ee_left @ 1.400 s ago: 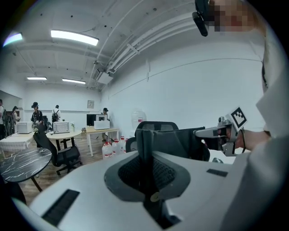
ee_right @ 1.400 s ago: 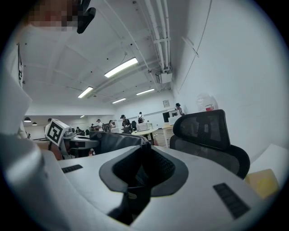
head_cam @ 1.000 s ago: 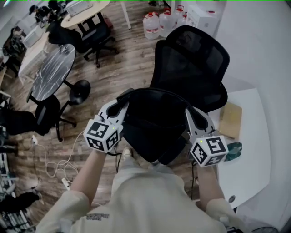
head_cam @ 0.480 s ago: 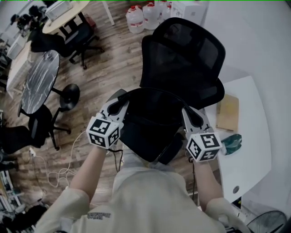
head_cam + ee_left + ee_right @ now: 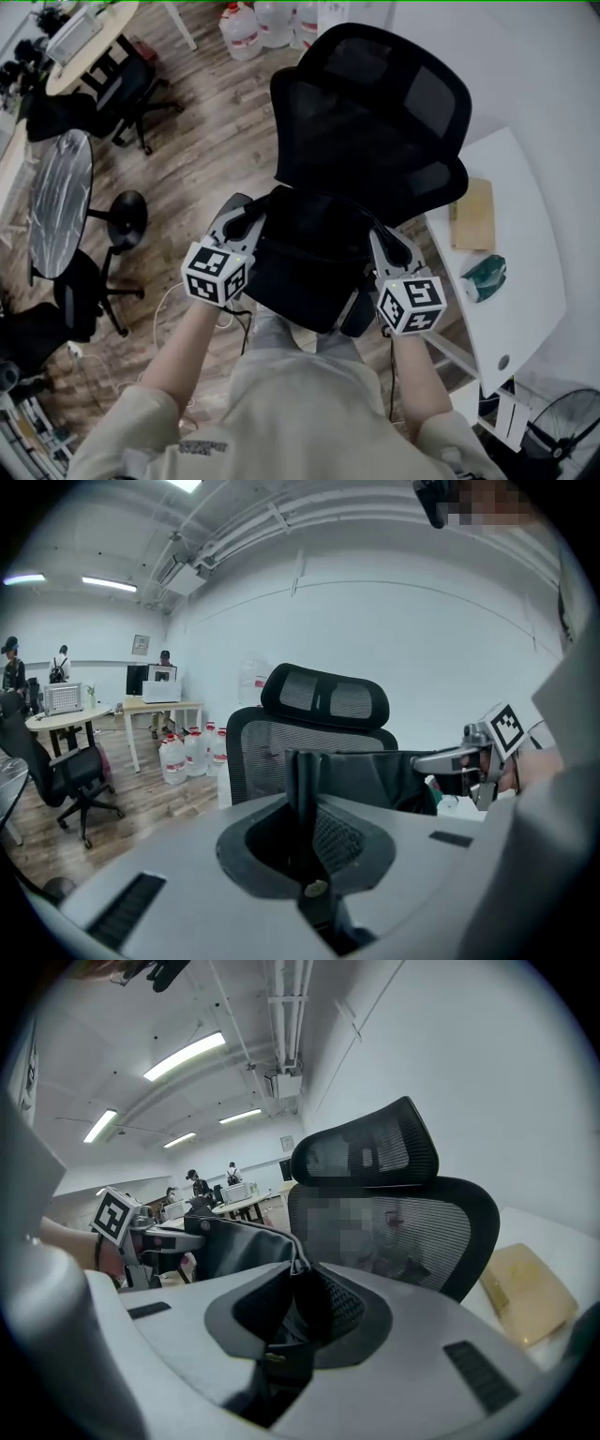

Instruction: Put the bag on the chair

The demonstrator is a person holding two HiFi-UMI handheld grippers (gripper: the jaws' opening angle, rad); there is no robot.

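A black bag (image 5: 309,262) hangs stretched between my two grippers, just in front of a black mesh office chair (image 5: 375,122) and over its seat, which the bag hides. My left gripper (image 5: 246,214) is shut on the bag's left edge; in the left gripper view a dark strap (image 5: 302,780) stands pinched in my left gripper (image 5: 306,803). My right gripper (image 5: 384,242) is shut on the bag's right edge, with black fabric (image 5: 239,1246) bunched in that gripper (image 5: 300,1290). The chair's backrest (image 5: 412,1232) and headrest (image 5: 325,696) rise right behind the bag.
A white desk (image 5: 525,300) stands at the right with a tan flat box (image 5: 472,214) and a green object (image 5: 486,275). Water jugs (image 5: 253,14) are beyond the chair. A round dark table (image 5: 58,202), other office chairs (image 5: 122,84) and floor cables lie left. A fan (image 5: 553,441) is at the lower right.
The chair has come closer and now fills the upper middle of the head view. Both grippers, still holding the bag, have closed in on its seat.
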